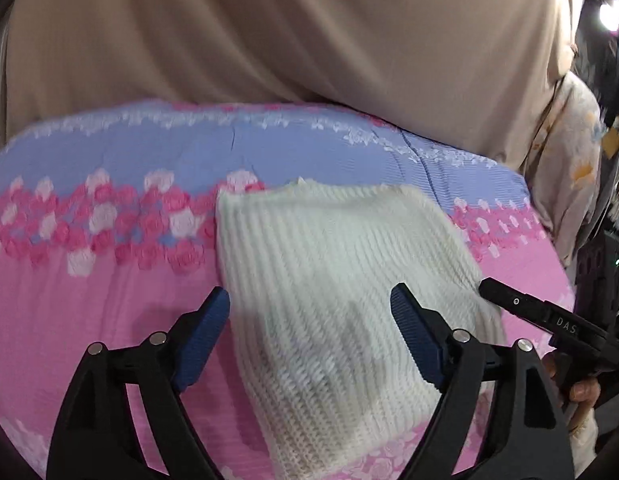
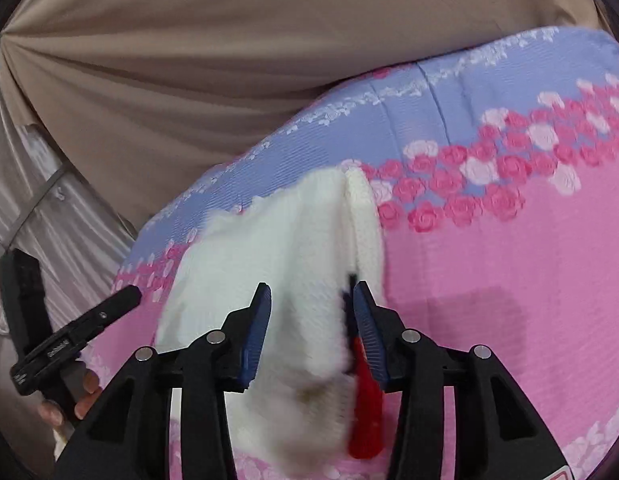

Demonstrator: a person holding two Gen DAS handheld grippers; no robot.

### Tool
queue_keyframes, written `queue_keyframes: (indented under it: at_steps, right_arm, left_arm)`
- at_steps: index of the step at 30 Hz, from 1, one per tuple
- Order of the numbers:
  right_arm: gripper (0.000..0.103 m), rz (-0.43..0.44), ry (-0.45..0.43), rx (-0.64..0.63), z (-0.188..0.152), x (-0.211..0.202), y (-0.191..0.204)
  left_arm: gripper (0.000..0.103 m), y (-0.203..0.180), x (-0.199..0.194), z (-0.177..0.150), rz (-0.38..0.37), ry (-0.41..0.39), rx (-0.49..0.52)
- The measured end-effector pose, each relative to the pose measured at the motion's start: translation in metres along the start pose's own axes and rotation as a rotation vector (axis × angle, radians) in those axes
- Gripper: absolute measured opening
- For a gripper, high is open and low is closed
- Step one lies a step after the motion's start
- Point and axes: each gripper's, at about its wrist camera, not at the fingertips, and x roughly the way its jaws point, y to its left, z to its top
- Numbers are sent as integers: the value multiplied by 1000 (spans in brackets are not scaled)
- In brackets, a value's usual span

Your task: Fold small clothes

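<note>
We see the white knitted garment (image 1: pixel 329 280) lying folded on the pink-and-blue floral bedspread (image 1: pixel 109 288), toward its near edge. Our left gripper (image 1: pixel 309 320) stands wide apart above it — gripping nothing. Our right gripper (image 2: pixel 311 312) is partly apart over the knit — whether its pads press it we cannot tell.

A white ribbed knit garment (image 1: pixel 333 280) is seen lying folded on a pink and blue floral bedspread (image 1: pixel 109 240), with a beige curtain (image 1: pixel 269 32) hung behind. The left gripper (image 1: pixel 309 320) is held wide open above it, nothing clamped between its blue pads (image 1: pixel 205 332). At the right edge, the right gripper (image 1: pixel 541 312) is gripped by a hand (image 1: pixel 581 388).
</note>
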Motion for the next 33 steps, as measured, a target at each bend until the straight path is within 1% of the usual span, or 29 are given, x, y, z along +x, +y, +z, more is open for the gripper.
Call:
queue_keyframes:
  at_steps: [1, 2, 3, 4, 6, 7, 8, 9, 10, 12, 13, 14, 15, 16, 18, 19, 20, 21, 22, 23, 24, 25, 26, 27, 28, 30, 31, 32, 33]
  right_arm:
    - [52, 4, -11, -8, 1, -3, 1]
    - [64, 1, -22, -24, 6, -5, 4]
    - [67, 3, -25, -37, 10, -4, 7]
    - [70, 12, -13, -46, 16, 1, 10]
    - [75, 16, 40, -48, 22, 18, 9]
    - [76, 6, 75, -49, 24, 30, 9]
    - [76, -28, 126, -55, 23, 49, 8]
    - [77, -54, 152, -58, 21, 59, 8]
    - [74, -78, 165, -70, 18, 68, 9]
    - [56, -91, 132, -133, 17, 69, 20]
    - [37, -75, 122, -152, 19, 65, 27]
    - [34, -54, 99, -156, 21, 57, 34]
    - [33, -26, 66, -164, 23, 48, 40]
    - [32, -3, 35, -175, 24, 39, 43]
    - [32, 8, -20, -198, 20, 27, 47]
    - [32, -4, -18, -200, 16, 29, 42]
    - [33, -31, 9, -194, 13, 37, 34]
    - [34, -80, 52, -177, 10, 49, 23]
    - [40, -97, 71, -145, 5, 57, 9]
    - [41, -57, 51, -103, 5, 54, 2]
    - [42, -50, 57, -86, 6, 47, 3]
    - [42, -68, 43, -94, 8, 38, 9]
    - [42, -98, 5, -126, 7, 25, 19]
    - [42, -118, -16, -157, 6, 14, 28]
    - [42, -133, -38, -191, 3, 1, 41]
    - [37, -117, -58, -242, -3, -13, 60]
    - [30, -116, -60, -274, -10, -17, 70]
    - [21, -135, -54, -314, -17, -16, 79]
    - [17, -159, -34, -355, -26, -12, 85]
  left_arm:
    - [85, 15, -2, -4, -52, -2, -55]
    - [89, 23, -1, -6, -81, -1, -91]
    - [96, 30, 0, -6, -108, 0, -126]
    - [97, 34, 4, -5, -129, 2, -154]
    - [97, 35, 19, -1, -129, 40, -163]
    - [97, 34, 30, -1, -118, 65, -151]
    - [97, 35, 36, -2, -111, 84, -148]
    - [96, 35, 45, -4, -113, 107, -147]
    - [96, 36, 52, -7, -120, 121, -148]
    - [76, 35, 58, -7, -142, 131, -137]
    - [65, 33, 55, -4, -136, 120, -126]
    - [59, 31, 51, -2, -134, 105, -115]
    - [51, 29, 45, 2, -142, 85, -100]
    - [48, 27, 38, 7, -154, 65, -86]
    - [47, 23, 26, 12, -161, 18, -59]
    - [48, 21, 25, 12, -141, 7, -37]
    - [48, 20, 29, 11, -115, 15, -17]
    - [50, 19, 39, 7, -74, 41, 1]
    - [55, 20, 51, 0, -19, 70, 14]
    - [56, 20, 55, -5, -2, 67, 21]
    - [57, 20, 51, -8, 1, 48, 15]
    - [57, 18, 43, -8, 19, 38, 14]
    - [57, 17, 33, -9, 43, 24, 19]
    - [56, 12, 23, -8, 74, 2, 30]
    - [57, 5, 11, -10, 125, -29, 52]
    - [67, -6, -7, -16, 197, -76, 88]
    - [69, -11, -11, -19, 213, -89, 97]
    - [69, -17, -13, -23, 227, -89, 107]
    - [69, -22, -10, -27, 239, -74, 118]
